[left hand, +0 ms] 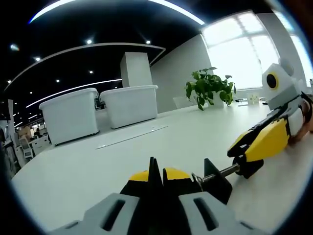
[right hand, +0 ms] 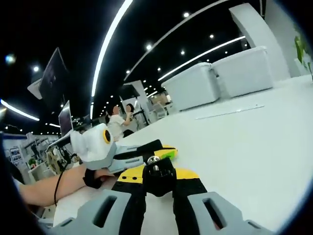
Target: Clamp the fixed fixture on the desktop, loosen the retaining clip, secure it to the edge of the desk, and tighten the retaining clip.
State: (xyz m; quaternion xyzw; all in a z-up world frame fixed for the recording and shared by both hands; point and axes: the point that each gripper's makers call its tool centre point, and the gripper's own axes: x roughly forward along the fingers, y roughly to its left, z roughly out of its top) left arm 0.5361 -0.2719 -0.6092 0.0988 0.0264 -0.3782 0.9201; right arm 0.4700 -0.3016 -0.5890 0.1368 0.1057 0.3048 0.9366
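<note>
The fixture is a black screw clamp lying low over the white desk [left hand: 98, 166]. My left gripper [left hand: 157, 171] is shut on the clamp body [left hand: 215, 182], whose dark frame sticks out to the right of my yellow-and-black fingers. A threaded metal screw [left hand: 222, 172] runs from it to a black knob [left hand: 250, 167]. My right gripper [left hand: 242, 159] comes in from the right and is shut on that knob. In the right gripper view the knob [right hand: 157, 176], with a metal ball end, sits between my right gripper's [right hand: 157, 180] closed fingers. Just beyond it is my left gripper [right hand: 154, 149].
Two white bins [left hand: 73, 115] [left hand: 129, 105] stand at the desk's far side, with a potted plant [left hand: 208, 88] to their right. A thin strip [left hand: 132, 137] lies on the desk. A person's forearm [right hand: 54, 186] holds the left gripper. Another person [right hand: 117, 122] is far back.
</note>
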